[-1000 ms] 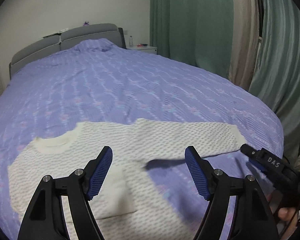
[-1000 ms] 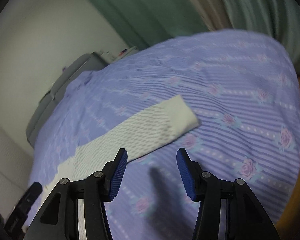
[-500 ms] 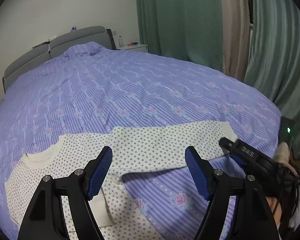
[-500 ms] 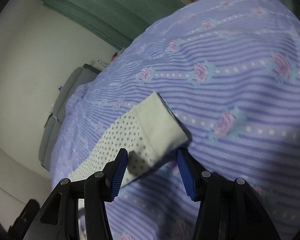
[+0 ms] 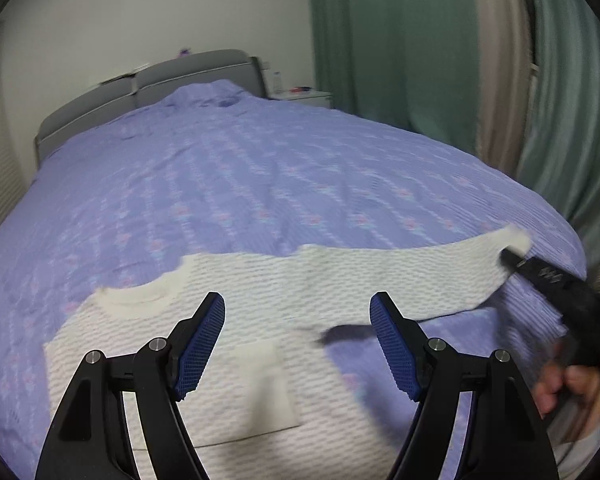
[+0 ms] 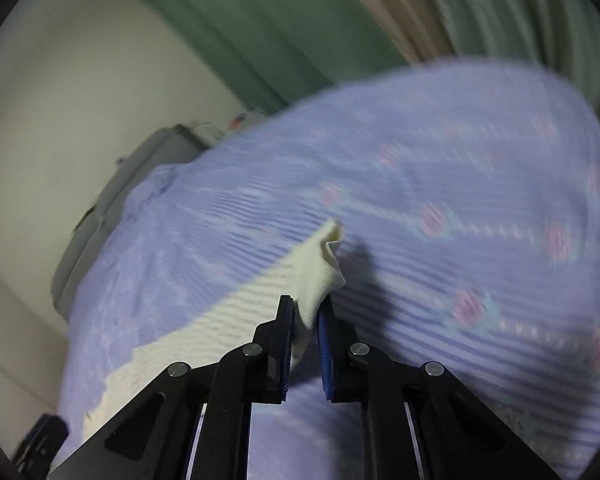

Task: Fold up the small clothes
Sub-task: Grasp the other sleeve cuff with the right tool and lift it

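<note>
From the left wrist camera, the left gripper (image 5: 298,344) hangs tilted downward over the bed, its blue-padded jaws spread wide with nothing between them. Below it the white dotted sweater (image 5: 236,320) lies flat on the lilac floral bedspread (image 5: 260,184), collar toward the grey headboard (image 5: 148,88), one sleeve folded across the chest and the other sleeve (image 5: 400,276) stretched out to the right. At that sleeve's cuff the right gripper (image 5: 512,260) reaches in from the right edge, with the person's hand (image 5: 568,392) wrapped round its handle low in the corner.

From the right wrist camera, the right gripper (image 6: 305,312) slants down toward the bedspread (image 6: 460,200). Its jaws have just been closing and now pinch the crumpled cuff (image 6: 320,272) of the sleeve, which rises off the bed between the pads. Green curtains (image 6: 280,20) hang behind.
</note>
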`<state>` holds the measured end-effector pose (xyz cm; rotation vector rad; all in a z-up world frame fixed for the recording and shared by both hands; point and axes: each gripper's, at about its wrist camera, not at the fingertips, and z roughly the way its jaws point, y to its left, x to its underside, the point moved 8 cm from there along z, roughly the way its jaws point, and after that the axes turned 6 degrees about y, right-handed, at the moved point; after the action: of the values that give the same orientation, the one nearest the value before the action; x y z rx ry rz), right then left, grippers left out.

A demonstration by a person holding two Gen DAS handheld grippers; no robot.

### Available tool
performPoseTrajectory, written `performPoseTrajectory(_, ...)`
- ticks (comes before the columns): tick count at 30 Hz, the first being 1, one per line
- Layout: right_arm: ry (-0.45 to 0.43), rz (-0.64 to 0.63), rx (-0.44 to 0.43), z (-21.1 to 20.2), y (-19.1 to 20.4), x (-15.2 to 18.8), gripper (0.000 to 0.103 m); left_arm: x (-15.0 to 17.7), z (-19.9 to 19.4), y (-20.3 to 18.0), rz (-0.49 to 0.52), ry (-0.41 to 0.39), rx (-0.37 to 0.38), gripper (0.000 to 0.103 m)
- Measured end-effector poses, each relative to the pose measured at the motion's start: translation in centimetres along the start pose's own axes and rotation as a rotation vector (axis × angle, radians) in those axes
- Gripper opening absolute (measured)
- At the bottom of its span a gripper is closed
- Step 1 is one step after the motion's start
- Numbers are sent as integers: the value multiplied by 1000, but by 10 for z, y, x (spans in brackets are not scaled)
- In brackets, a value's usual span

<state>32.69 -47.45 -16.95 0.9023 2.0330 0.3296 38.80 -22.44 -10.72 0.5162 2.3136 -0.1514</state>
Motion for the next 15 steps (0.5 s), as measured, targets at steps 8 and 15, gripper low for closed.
performPoseTrajectory(8,-42,-378,-190,-49,140,-4,11,14,-33,104,-209,-6,-62,75)
performPoseTrajectory(15,14,-645,-337,-56,258,49,11,52,-55,186,-266,-6,-203,75)
